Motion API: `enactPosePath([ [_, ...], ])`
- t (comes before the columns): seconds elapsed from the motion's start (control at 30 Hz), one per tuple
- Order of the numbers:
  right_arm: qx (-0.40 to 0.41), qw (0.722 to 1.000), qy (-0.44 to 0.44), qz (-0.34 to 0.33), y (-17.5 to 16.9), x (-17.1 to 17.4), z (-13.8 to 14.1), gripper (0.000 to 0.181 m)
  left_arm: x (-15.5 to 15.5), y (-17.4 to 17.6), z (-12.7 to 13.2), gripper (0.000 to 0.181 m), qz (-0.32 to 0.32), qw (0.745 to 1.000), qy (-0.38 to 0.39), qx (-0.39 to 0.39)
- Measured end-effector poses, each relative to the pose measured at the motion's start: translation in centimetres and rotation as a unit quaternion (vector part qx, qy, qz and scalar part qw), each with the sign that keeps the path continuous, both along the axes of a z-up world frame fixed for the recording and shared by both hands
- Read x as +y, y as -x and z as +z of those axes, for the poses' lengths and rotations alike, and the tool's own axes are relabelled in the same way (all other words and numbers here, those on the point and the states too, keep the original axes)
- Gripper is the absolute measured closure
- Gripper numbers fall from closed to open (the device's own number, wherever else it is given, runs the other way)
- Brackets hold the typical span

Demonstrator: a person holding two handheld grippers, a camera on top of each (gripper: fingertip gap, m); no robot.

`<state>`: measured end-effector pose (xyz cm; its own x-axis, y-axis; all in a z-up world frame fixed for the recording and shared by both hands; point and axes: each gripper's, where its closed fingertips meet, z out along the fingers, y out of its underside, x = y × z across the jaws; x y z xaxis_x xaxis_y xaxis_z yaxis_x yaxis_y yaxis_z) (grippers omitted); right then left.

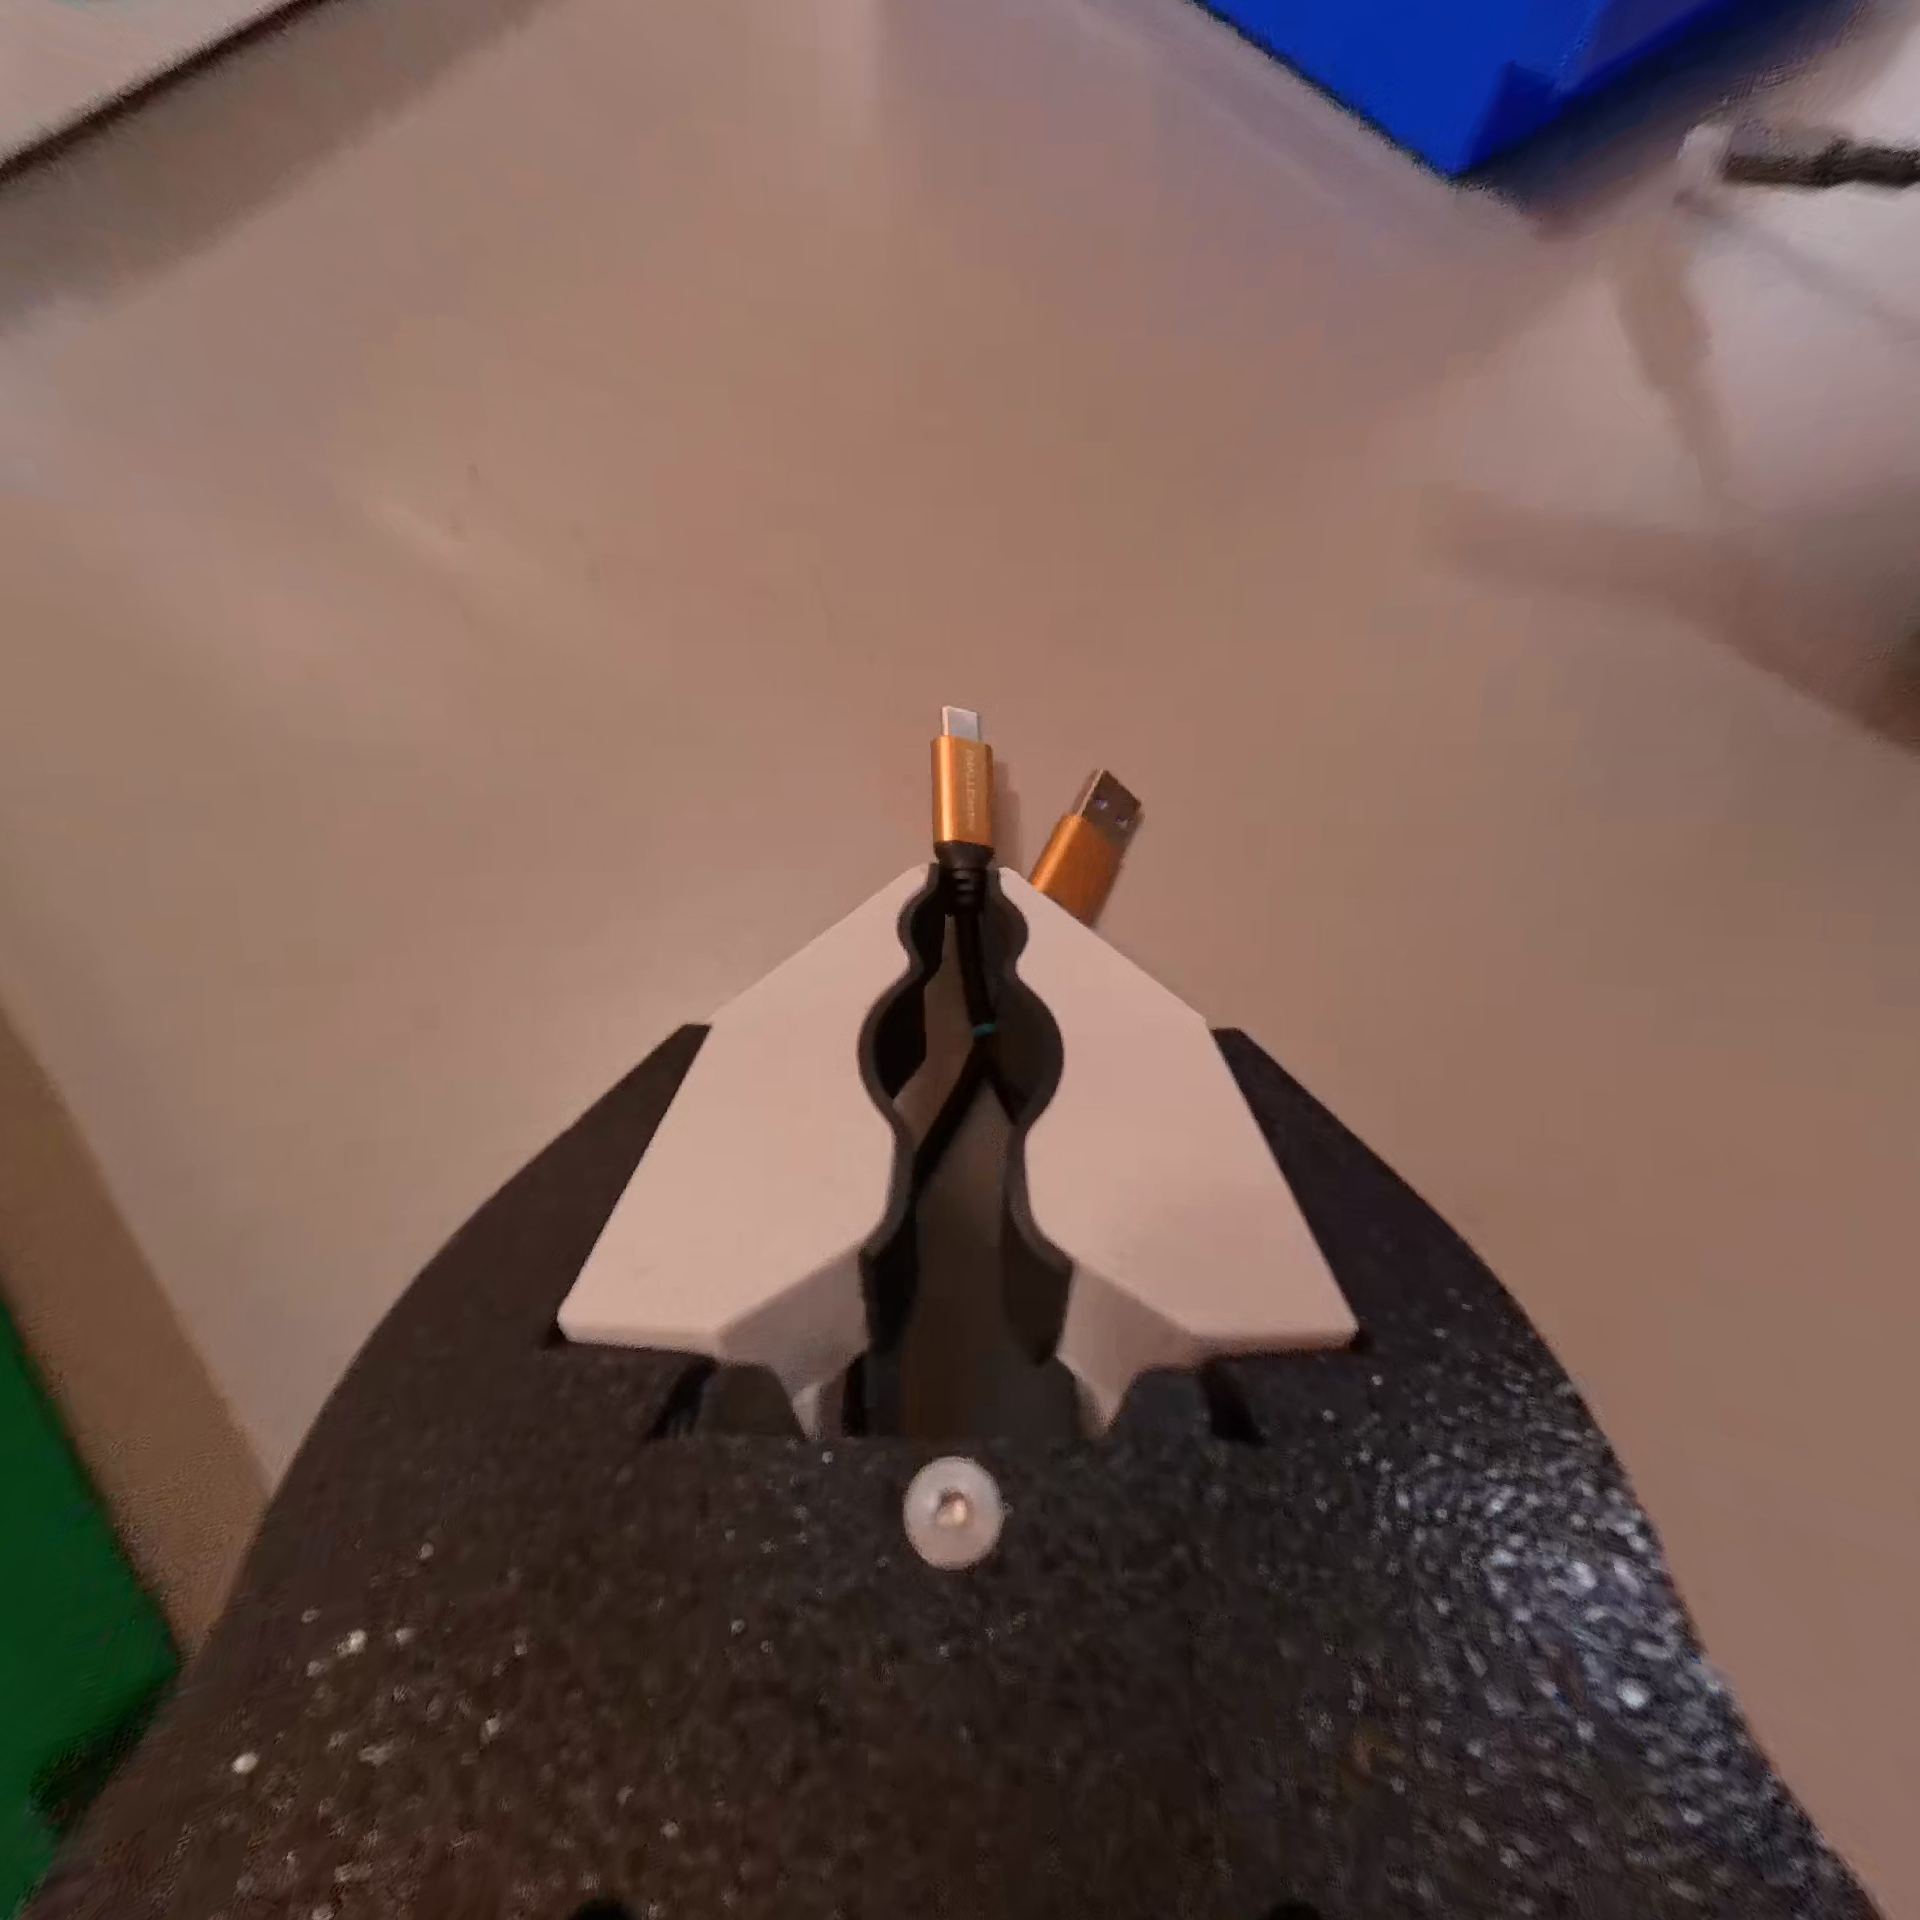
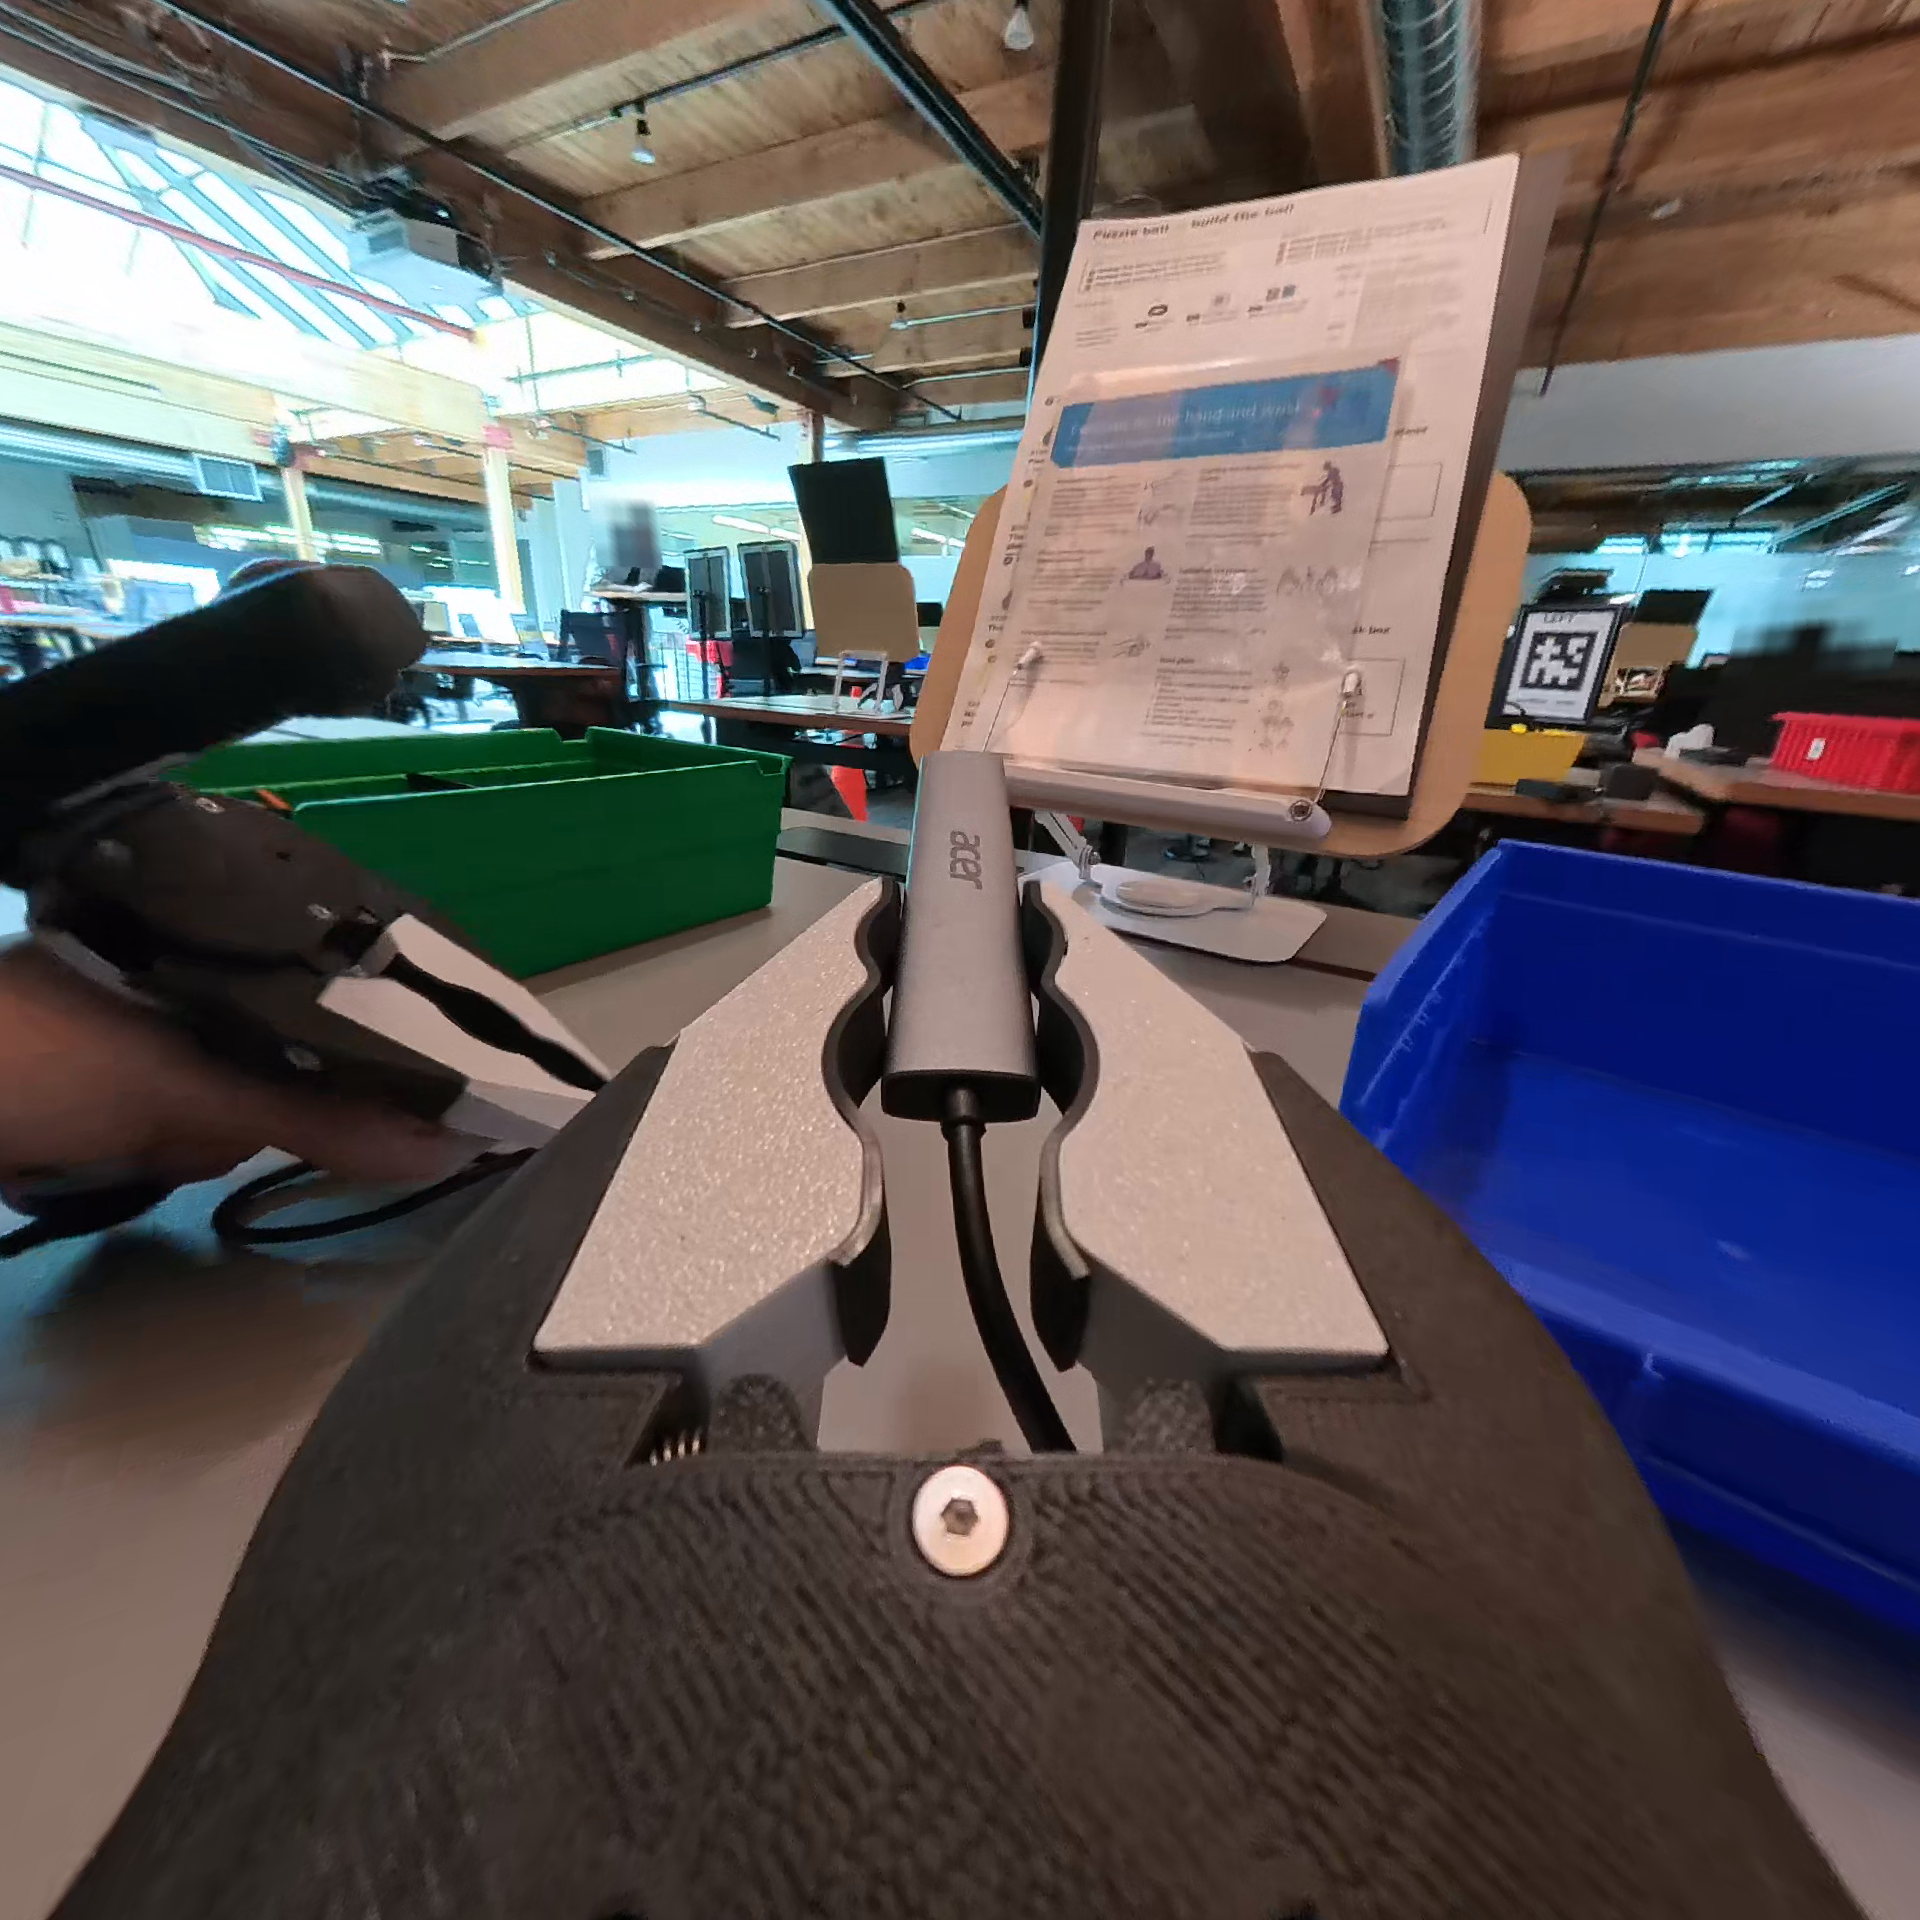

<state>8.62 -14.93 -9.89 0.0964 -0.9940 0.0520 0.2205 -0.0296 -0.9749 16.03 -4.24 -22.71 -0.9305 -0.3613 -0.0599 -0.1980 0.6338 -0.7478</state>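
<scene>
My right gripper point(image 2: 961, 914) has the grey hub point(image 2: 961, 935) pinched between its fingers, long axis pointing 12 o'clock, cord trailing to 6. My left gripper point(image 1: 961, 868) is clamped on the black cable point(image 1: 971, 935), orange plug point(image 1: 962, 779) pointing 12, angled down over the table point(image 1: 623, 468). Blue bin point(image 2: 1662, 1143) at 3 o'clock.

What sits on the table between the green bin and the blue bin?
In the right wrist view, between the green plastic bin and blue plastic bin rises the right tool, gripping a slim grey metal hub; behind stands a document stand's white base.
</scene>
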Motion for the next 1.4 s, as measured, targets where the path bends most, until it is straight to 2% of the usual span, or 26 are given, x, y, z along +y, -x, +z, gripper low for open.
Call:
enactPosePath([
  [0.13,0.015,1.0,-0.008,0.022,-0.3,0.2,-0.3,0.159,0.2,1.8,1.4,0.177,-0.032,0.995,0.027,0.089],
  [0.27,0.035,0.998,-0.002,0.045,-0.7,0.9,-0.8,0.159,-0.2,4.2,4.4,0.177,-0.072,0.985,0.039,0.149],
  [0.47,0.047,0.997,0.011,0.067,-0.8,1.7,-1.1,0.159,-1.8,6.6,9.2,0.177,-0.107,0.98,0.046,0.159],
  [0.57,0.05,0.996,0.023,0.068,-0.7,2.1,-1.2,0.159,-2.7,7.0,10.4,0.177,-0.121,0.98,0.039,0.155],
  [0.77,0.042,0.996,0.053,0.065,-0.7,2.9,-1.2,0.159,-3.5,7.5,10.5,0.177,-0.134,0.978,0.033,0.156],
  [1.27,0.039,0.994,0.083,0.063,-0.7,3.8,-1.4,0.159,-3.6,7.3,10.0,0.177,-0.118,0.978,0.046,0.164],
  [1.4,0.048,0.993,0.078,0.07,-0.8,3.7,-1.6,0.159,-3.9,7.2,9.4,0.178,-0.113,0.983,0.04,0.137],
])
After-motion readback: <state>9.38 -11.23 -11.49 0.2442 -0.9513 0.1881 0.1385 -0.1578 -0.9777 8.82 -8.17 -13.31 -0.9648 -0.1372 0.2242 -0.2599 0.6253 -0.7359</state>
